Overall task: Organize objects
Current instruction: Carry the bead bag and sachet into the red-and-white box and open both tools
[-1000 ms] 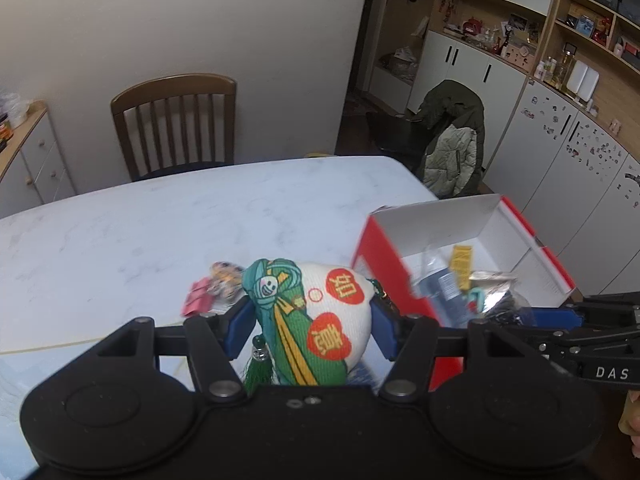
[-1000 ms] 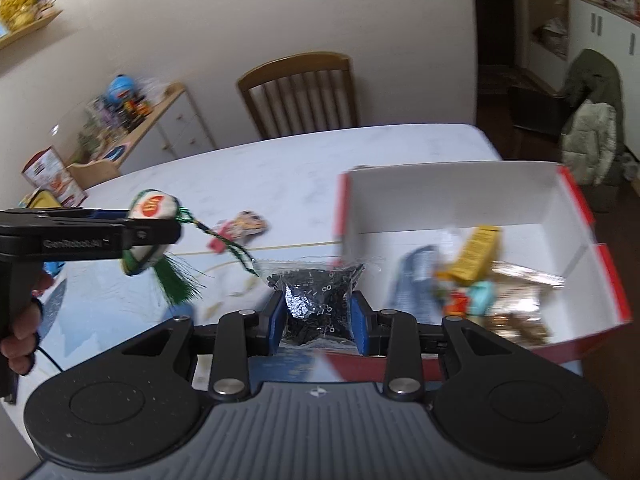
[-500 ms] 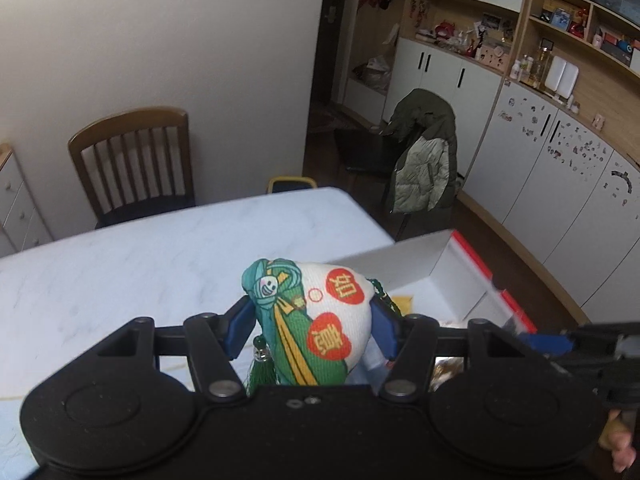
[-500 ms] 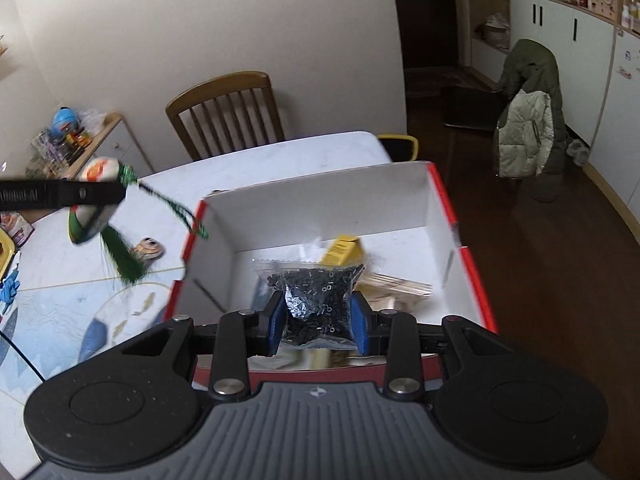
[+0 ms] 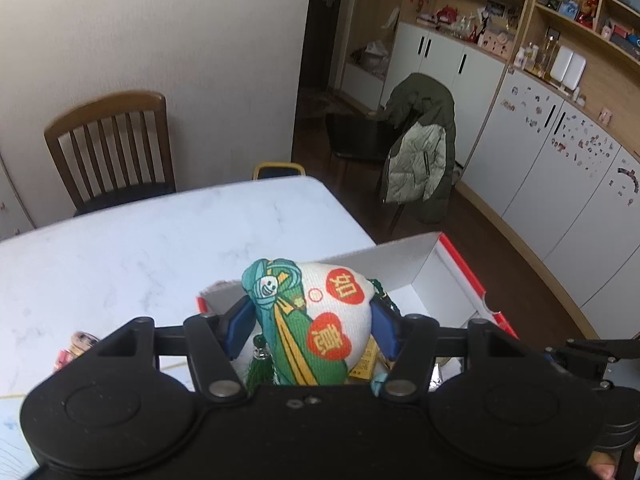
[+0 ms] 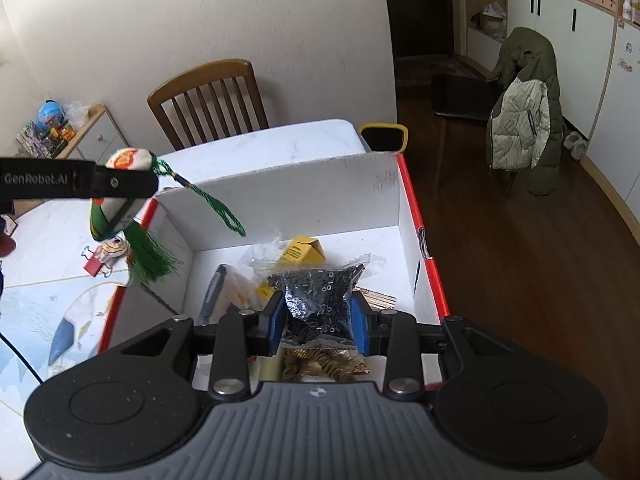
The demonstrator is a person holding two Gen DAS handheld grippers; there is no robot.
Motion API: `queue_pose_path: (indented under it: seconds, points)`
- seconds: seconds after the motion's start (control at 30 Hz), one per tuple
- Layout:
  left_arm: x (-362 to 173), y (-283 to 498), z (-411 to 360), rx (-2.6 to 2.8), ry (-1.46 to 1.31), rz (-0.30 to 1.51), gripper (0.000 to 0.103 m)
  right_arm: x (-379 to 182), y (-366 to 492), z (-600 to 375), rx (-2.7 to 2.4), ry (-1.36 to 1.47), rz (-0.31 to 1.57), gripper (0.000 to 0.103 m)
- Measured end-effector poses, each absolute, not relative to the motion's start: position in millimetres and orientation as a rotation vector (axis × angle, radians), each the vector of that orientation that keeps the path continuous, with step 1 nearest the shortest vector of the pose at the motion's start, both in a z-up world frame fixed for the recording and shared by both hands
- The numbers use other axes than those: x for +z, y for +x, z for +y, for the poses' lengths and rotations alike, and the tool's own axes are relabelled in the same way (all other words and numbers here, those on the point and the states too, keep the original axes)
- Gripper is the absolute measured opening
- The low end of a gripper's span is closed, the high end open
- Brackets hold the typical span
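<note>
Over the table point(image 6: 280, 140), both claws grip loads, seemingly above box point(image 6: 304, 196).

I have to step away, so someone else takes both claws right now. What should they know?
Left claw: shut on the embroidered sachet, held near the box's left wall.
Right claw: shut on the bag of black beads, held above the inside of the white and red box.
Done: yellow carton and other bits already lie in the box.
Left: put both held items in; the small clip toy is on the table.
</note>
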State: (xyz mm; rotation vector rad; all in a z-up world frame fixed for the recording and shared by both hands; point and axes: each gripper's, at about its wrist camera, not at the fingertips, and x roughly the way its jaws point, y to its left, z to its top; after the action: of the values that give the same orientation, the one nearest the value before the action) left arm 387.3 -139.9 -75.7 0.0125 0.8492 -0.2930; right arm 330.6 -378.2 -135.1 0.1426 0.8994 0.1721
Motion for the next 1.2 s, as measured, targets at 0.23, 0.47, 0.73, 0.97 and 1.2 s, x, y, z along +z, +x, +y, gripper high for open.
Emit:
queue_pose_path:
  seconds: [0.23, 0.47, 0.73, 0.97, 1.2]
  points:
    - [-108, 391, -151, -0.27, 0.057, 0.912, 0.06, -157, 348, -378, 0.185, 0.106, 0.93, 0.033]
    - [-136, 389, -164, -0.271, 0.116, 0.959, 0.06, -179, 360, -374, 0.205, 0.064, 0.972, 0.033]
    - [-158, 386, -170, -0.283, 0.152, 1.003, 0.06, -193, 367, -371, 0.214, 0.032, 0.999, 0.034]
    - [-170, 385, -175, -0.3, 0.169, 1.038, 0.06, -195, 371, -369, 0.223, 0.015, 0.997, 0.035]
    - [-179, 388, -175, -0.304, 0.187, 1.065, 0.06, -192, 372, -373, 0.228, 0.038, 1.003, 0.036]
